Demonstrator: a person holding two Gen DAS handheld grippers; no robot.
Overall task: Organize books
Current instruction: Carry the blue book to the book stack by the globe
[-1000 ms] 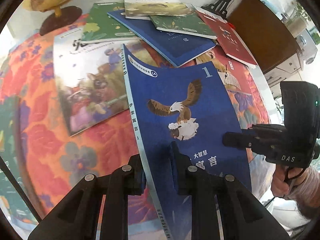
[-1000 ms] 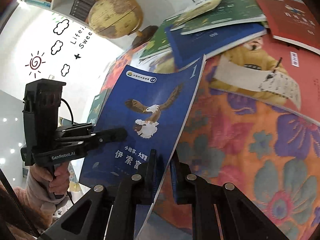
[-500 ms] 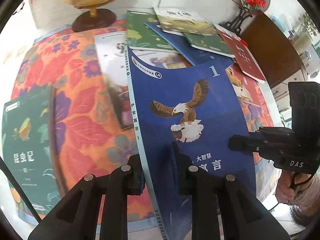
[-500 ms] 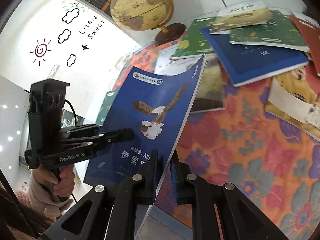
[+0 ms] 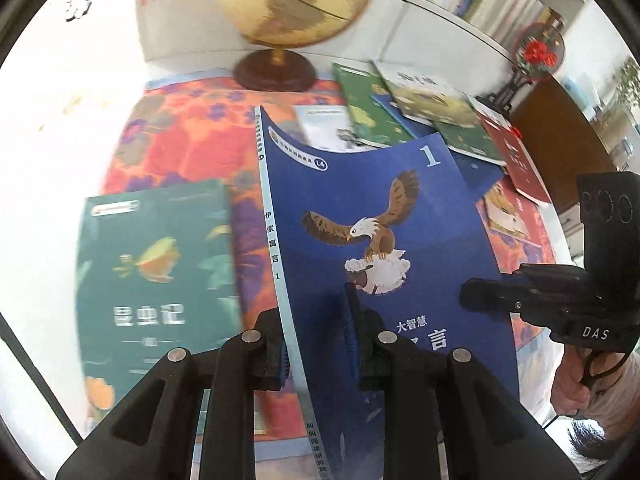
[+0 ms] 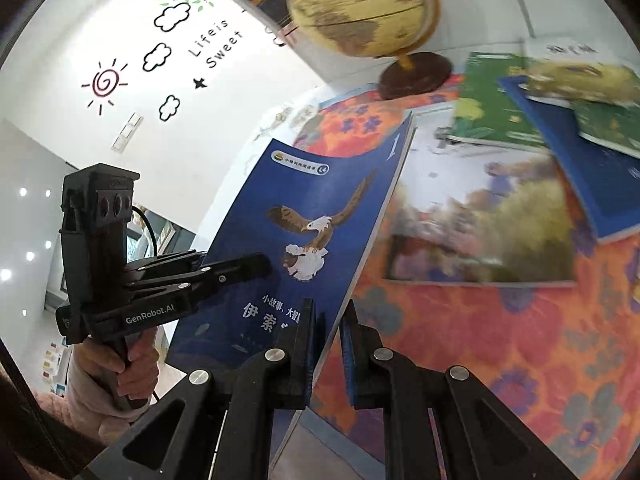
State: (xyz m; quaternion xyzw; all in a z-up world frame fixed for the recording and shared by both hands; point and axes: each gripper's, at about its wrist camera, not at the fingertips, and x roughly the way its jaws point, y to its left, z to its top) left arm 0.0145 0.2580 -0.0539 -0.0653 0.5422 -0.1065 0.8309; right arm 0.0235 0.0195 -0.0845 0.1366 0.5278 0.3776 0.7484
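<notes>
left wrist view had the left gripper point(image 5: 316, 344) and right gripper point(image 6: 329, 344) both clamped on the blue eagle book point(image 5: 384, 248), held off the floral tablecloth point(image 5: 172, 152).

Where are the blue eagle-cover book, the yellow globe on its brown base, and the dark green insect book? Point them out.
blue eagle-cover book point(image 5: 384, 216), left wrist view, cover centre.
yellow globe point(image 6: 360, 4), right wrist view, sphere.
dark green insect book point(image 5: 156, 272), left wrist view, cover.
</notes>
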